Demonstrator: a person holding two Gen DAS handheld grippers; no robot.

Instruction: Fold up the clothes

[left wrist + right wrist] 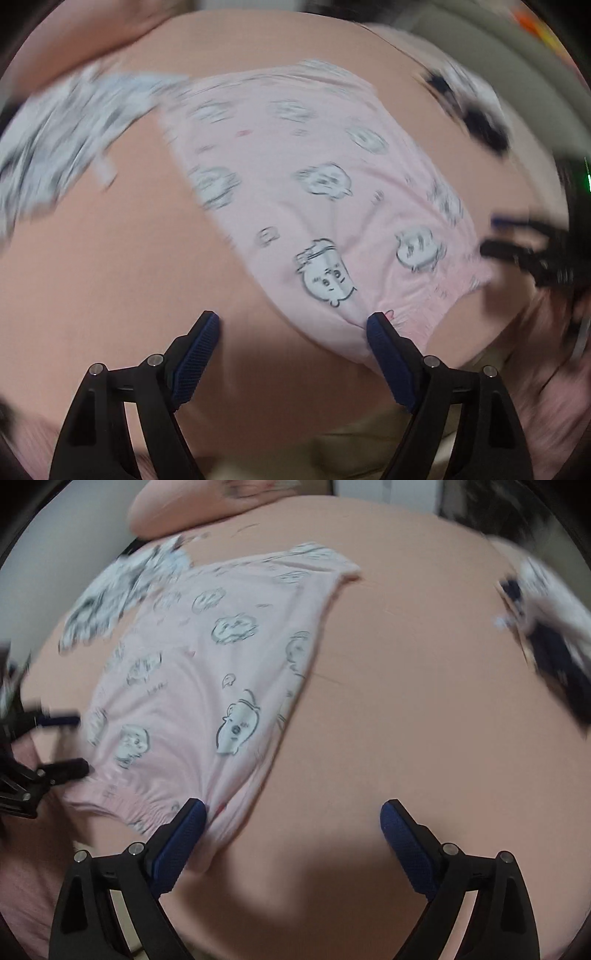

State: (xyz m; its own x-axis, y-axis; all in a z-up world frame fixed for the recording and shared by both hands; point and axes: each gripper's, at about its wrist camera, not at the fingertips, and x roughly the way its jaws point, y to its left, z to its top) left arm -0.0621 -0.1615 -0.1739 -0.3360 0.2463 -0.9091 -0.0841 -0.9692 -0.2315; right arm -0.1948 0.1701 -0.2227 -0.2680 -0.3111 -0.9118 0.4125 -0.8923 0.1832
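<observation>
Pink printed garment (317,206) lies flat on the peach bed sheet (110,258), its near hem between the two tongs. Left gripper (293,332) and right gripper (293,819) both gape, holding nothing. Risk: closing off the corners would likely pinch sheet too, skewing the fold.

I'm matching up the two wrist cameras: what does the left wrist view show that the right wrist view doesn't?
Left only: the left tongs up close, open, one finger against the pink garment. Right only: the right tongs up close, open at the garment's other near corner. Both: the garment, a grey-patterned cloth and the peach sheet.
</observation>
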